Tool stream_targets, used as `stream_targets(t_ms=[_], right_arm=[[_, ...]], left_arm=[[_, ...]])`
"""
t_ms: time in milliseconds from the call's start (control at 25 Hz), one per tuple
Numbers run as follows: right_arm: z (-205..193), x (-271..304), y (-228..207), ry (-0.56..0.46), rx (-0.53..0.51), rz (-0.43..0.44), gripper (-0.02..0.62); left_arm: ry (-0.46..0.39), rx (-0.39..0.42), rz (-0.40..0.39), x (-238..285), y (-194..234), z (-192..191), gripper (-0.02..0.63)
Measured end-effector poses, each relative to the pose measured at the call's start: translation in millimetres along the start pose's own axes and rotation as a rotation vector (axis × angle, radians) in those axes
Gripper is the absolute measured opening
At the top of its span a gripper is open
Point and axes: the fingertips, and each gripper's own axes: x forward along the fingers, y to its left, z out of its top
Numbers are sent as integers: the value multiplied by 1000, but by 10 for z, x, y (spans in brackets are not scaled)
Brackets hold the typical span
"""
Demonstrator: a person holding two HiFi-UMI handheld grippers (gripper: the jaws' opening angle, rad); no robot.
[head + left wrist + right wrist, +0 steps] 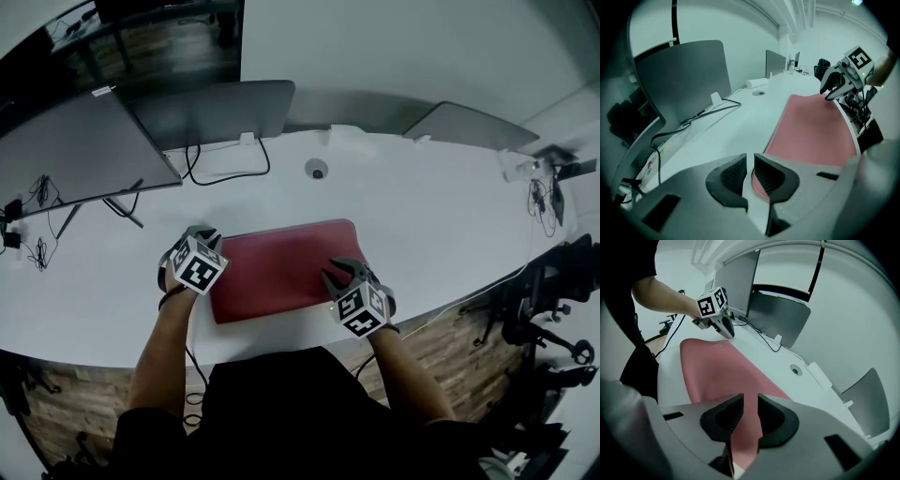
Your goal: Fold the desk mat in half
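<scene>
A red desk mat point(281, 267) lies flat on the white table point(422, 216), close to its near edge. At the mat's left end my left gripper point(202, 234) stands with its jaws nearly together; in the left gripper view point(749, 176) the mat's rim point(811, 126) curls up between the pads. My right gripper point(342, 274) is at the mat's near right corner. In the right gripper view point(747, 416) a raised strip of the mat point(717, 371) fills the gap between the pads. Each gripper shows in the other's view: the left gripper point(727, 331), the right gripper point(832, 91).
Two dark monitors point(75, 150) point(216, 112) stand at the back left and a third screen point(469, 127) at the back right. Black cables point(225, 173) trail behind the mat beside a round grommet point(316, 169). Office chairs point(553, 291) are right of the table.
</scene>
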Motion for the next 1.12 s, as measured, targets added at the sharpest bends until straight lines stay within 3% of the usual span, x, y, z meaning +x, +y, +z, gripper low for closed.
stream_targets(t_ms=[200,520,600,800,960,1120], right_arm=[[16,-120,94,-9,31,-18,87],[47,-211,362,-26,91,9,77],[81,-219,390,-38,94,16,37],[102,-282,423,-55,117,59,34],[-116,-353,392,-40,111,58,34],[-534,-438,202,-31,181,18,34]], left_arm=[[-43,-20,14,-186,36,-41,32],[-175,-82,-29,-537,-240,-6,32],[-205,-112,-26,-674,-272,27,32],[-259,-192,-32,-956,-516,85,32],[-281,-244,-13,-1095,-987,94,32],[-253,-287,36,-1073,-1354,53,32]])
